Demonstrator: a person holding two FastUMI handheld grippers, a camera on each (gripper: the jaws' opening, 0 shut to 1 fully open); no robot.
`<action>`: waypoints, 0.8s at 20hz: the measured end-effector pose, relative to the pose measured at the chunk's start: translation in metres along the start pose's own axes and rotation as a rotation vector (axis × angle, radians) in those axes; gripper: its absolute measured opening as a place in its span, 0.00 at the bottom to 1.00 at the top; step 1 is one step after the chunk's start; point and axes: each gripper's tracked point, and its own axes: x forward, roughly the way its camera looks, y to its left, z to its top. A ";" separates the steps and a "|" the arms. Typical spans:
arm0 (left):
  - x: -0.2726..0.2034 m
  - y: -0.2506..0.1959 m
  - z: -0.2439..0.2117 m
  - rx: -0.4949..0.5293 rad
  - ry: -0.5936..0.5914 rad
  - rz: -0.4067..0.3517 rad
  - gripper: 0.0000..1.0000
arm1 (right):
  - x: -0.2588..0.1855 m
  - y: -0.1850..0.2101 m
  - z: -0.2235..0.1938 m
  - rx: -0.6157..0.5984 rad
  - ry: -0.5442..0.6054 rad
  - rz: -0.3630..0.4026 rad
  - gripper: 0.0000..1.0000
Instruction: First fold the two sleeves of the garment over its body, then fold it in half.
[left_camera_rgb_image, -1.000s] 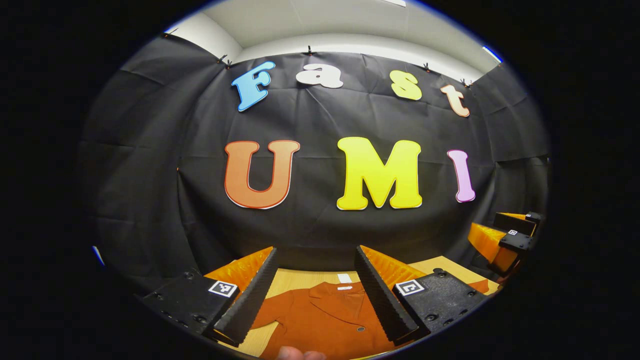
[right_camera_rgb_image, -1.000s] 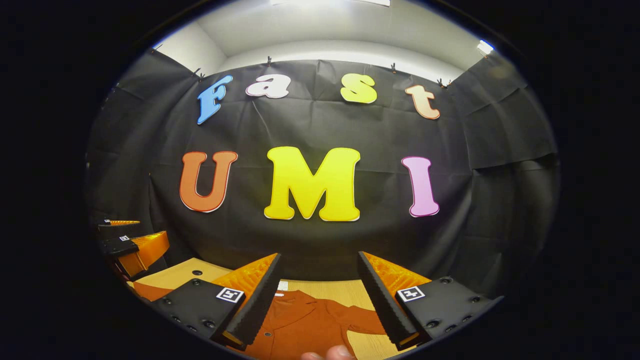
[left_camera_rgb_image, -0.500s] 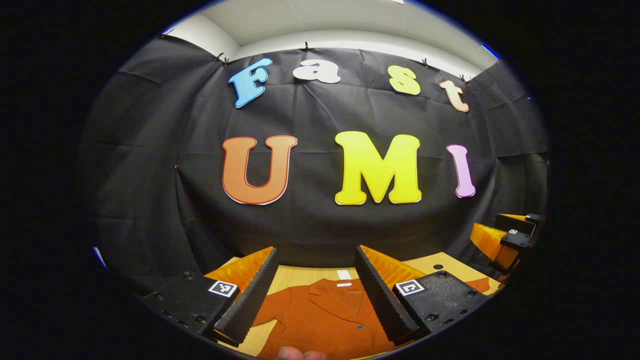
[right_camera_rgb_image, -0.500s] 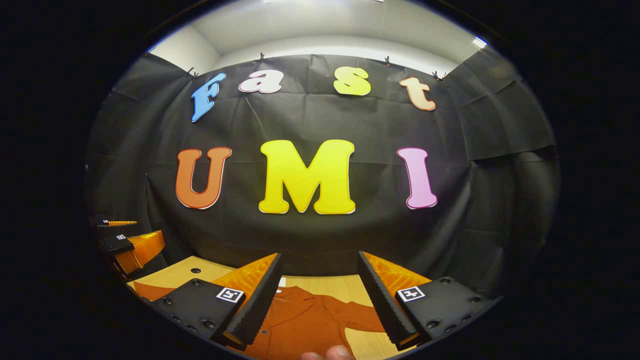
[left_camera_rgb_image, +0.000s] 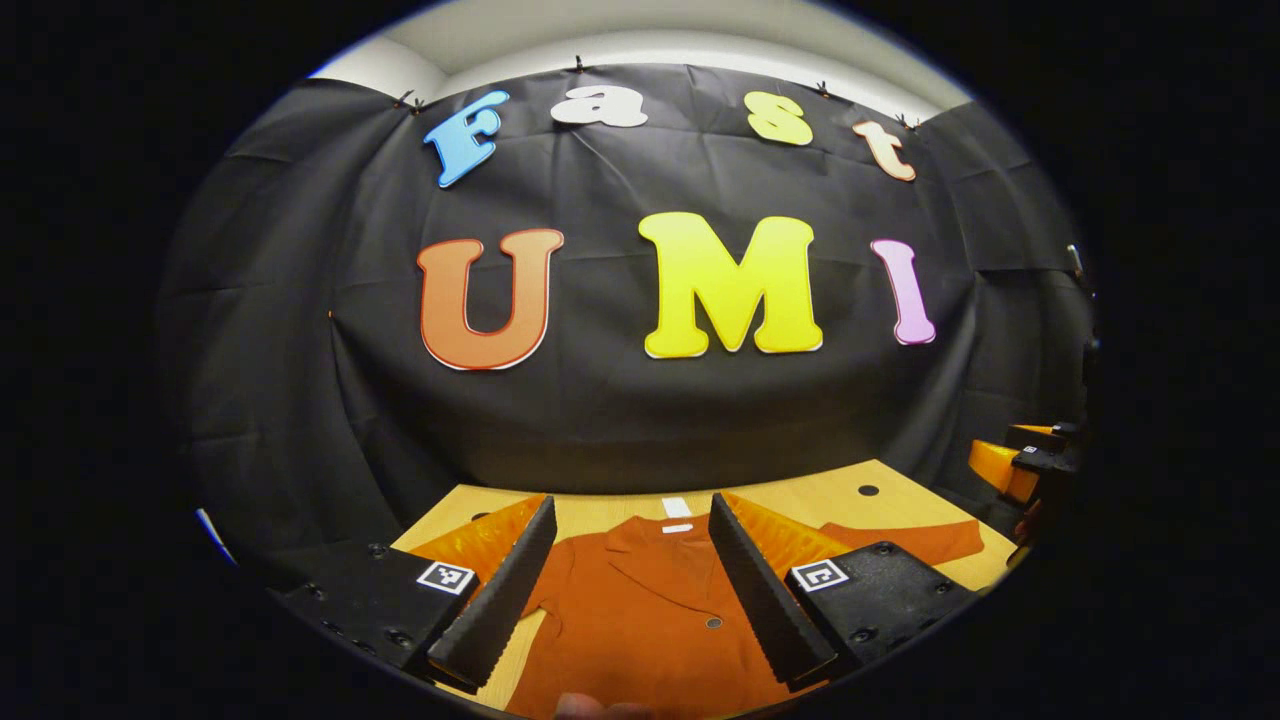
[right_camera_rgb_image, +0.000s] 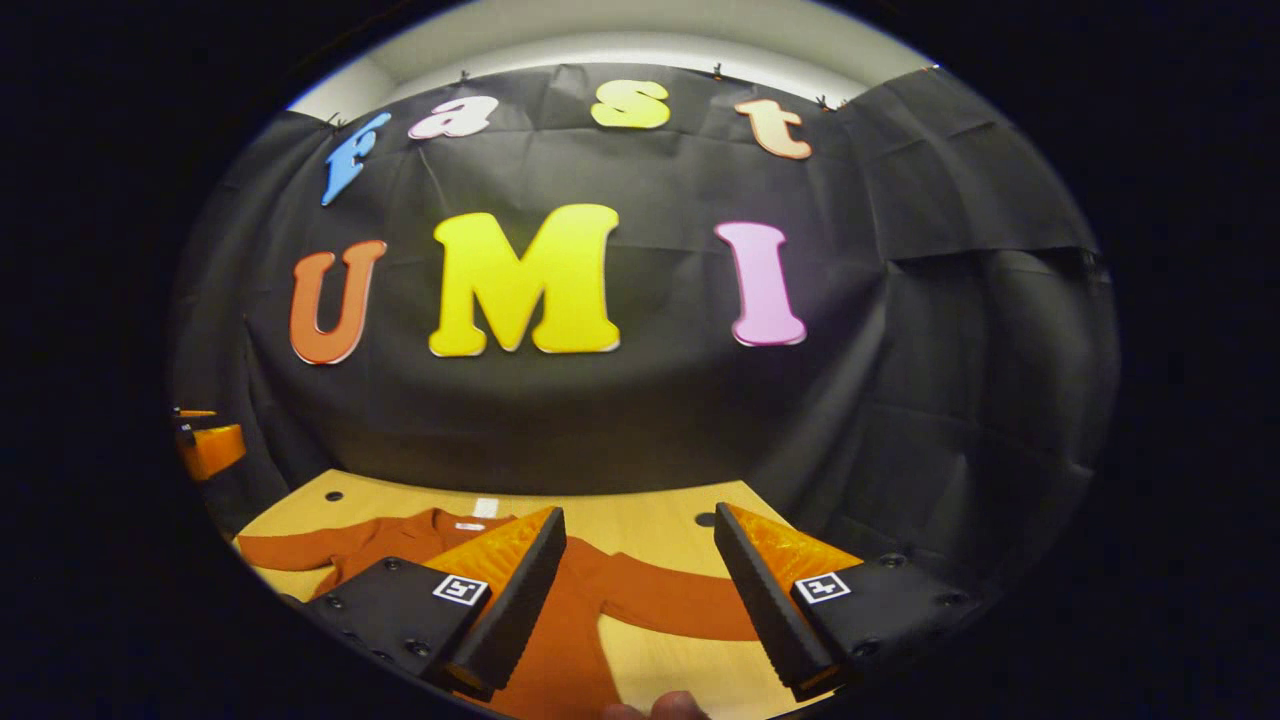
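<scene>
Right gripper view: my tongs (right_camera_rgb_image: 640, 570) gape above the flat garment (right_camera_rgb_image: 570, 640); next, grasp its right sleeve (right_camera_rgb_image: 680, 605).

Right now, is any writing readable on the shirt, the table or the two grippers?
Nothing can be quoted.
Tag at the collar of the shirt: too small to read.
White patch on the table behind the collar: no print can be made out.
Square marker on the left gripper: black-and-white pattern, no words.
Square marker on the right gripper: likewise a pattern.
</scene>
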 end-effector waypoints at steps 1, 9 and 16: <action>-0.001 -0.004 -0.003 0.004 0.014 -0.002 0.99 | 0.006 -0.026 -0.015 0.008 0.031 -0.041 0.94; 0.007 -0.038 -0.011 0.064 0.079 -0.010 0.99 | 0.054 -0.175 -0.157 0.090 0.312 -0.257 0.94; 0.007 -0.048 -0.030 0.092 0.150 0.022 0.99 | 0.078 -0.203 -0.233 0.110 0.464 -0.311 0.96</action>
